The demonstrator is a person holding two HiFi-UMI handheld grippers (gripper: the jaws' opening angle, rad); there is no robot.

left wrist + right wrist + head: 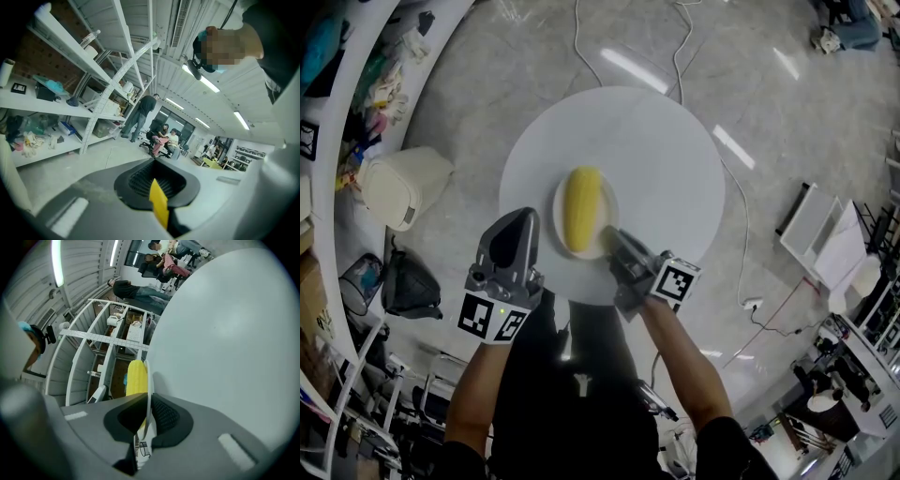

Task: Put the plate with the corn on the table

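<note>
A yellow corn cob (581, 208) lies on a small white plate (612, 201) over the near part of the round white table (666, 150). My right gripper (609, 236) is shut on the plate's near rim. In the right gripper view the thin rim (148, 376) runs between the dark pads, with the corn (136, 377) left of it and the table (225, 343) on the right. Whether the plate touches the table I cannot tell. My left gripper (517, 225) hangs at the table's near left edge, shut and empty (157, 185).
A cream bin (403, 187) and a black bag (408, 286) stand on the floor to the left, by curved shelving (337, 75). Cables (675, 47) trail beyond the table. White boxes (811, 220) sit on the right. People (140, 117) are far off.
</note>
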